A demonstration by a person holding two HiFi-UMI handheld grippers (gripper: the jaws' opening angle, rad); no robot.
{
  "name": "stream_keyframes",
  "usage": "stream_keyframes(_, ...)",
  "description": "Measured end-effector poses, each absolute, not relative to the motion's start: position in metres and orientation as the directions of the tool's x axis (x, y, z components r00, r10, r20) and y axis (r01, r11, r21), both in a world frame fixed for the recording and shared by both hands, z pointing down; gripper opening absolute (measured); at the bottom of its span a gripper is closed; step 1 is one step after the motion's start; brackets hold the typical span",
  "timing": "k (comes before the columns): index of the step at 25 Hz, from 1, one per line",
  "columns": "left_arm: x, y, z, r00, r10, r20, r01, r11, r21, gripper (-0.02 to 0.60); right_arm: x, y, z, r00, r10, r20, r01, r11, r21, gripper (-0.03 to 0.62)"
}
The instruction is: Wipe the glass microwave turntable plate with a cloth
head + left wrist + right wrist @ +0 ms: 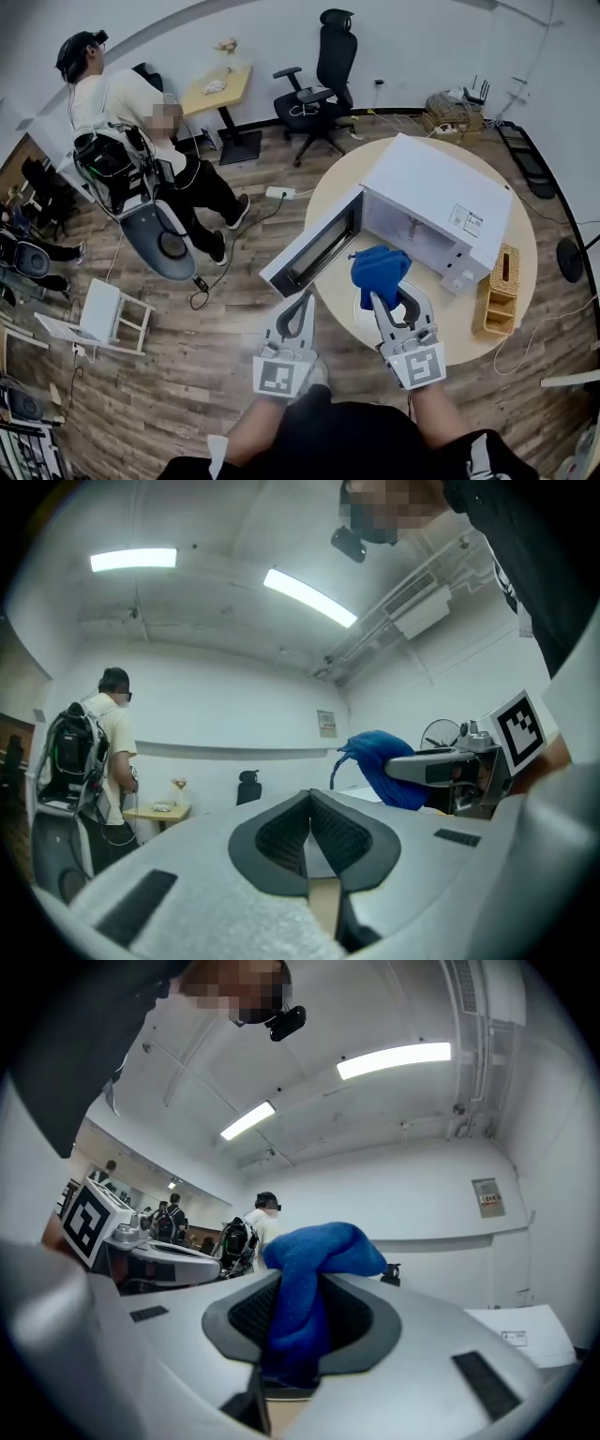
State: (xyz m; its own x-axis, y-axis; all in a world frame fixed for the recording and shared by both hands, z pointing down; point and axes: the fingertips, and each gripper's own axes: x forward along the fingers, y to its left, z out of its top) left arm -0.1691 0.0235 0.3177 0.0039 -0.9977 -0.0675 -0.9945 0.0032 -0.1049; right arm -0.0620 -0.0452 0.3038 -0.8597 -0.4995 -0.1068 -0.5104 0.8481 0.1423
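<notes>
- Two hand-held grippers have smooth, pale grey shells, with dark ribbed pads set into the inner faces of the jaws.
- The left gripper (302, 300) has its jaws pressed together, pad against pad, with nothing between them. It sits just in front of the open door.
- The right gripper (392, 302) is clamped on a blue cloth (380, 267). The lower part of the cloth is pinched flat between the pads, and the rest bulges above the jaw tips in a soft, nubbly lump.
- In the right gripper view the cloth (314, 1260) folds over itself like a loose knot. It fills the gap between the jaws of the right gripper (295, 1290).
- The cloth is held in the air over the near edge of the round, light wooden table (525, 234), just in front of the microwave (441, 192).
- The microwave is a white, boxy unit. Its door (314, 246) hangs wide open toward the left, with a dark window panel.
- The cavity is pale inside, and I cannot tell what lies in it.
- A paler rounded patch on the table top under the cloth may be the glass plate, but it is too faint to tell.
- A tan rectangular basket (497, 292) stands beside the microwave. Its contents are unclear.
</notes>
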Motion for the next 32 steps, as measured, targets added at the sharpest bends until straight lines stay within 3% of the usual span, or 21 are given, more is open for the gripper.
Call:
stream_keyframes(4, -0.18, -0.007, 0.321, 0.111, -0.992, -0.059, -0.99, -0.105, -0.097, 0.006, -0.075, -0.06, 0.302, -0.825, -0.542, -0.16, -0.563, 0.81, 0.163, 0.098)
stream_keyframes(13, -0.187, -0.05, 0.344, 0.3, -0.953, -0.034, -0.953, -0.297, -0.067, 0.006, -0.068, -0.084, 0.343, -0.701, -0.712, -0.032, -0.708, 0.691, 0.144, 0.098)
stream_keyframes(25, -0.16, -0.073, 0.396, 0.363, -0.929, 0.072, -0.931, -0.365, -0.022, 0.006, -0.047, -0.111, 0.418, -0.672, -0.727, 0.139, -0.718, 0.686, 0.114, 0.098)
stream_keyframes(32, -0.15, -0.087, 0.429, 0.365, -0.922, 0.127, -0.93, -0.368, 0.001, 0.006, -0.042, -0.127, 0.482, -0.668, -0.669, 0.325, -0.688, 0.722, 0.073, 0.098)
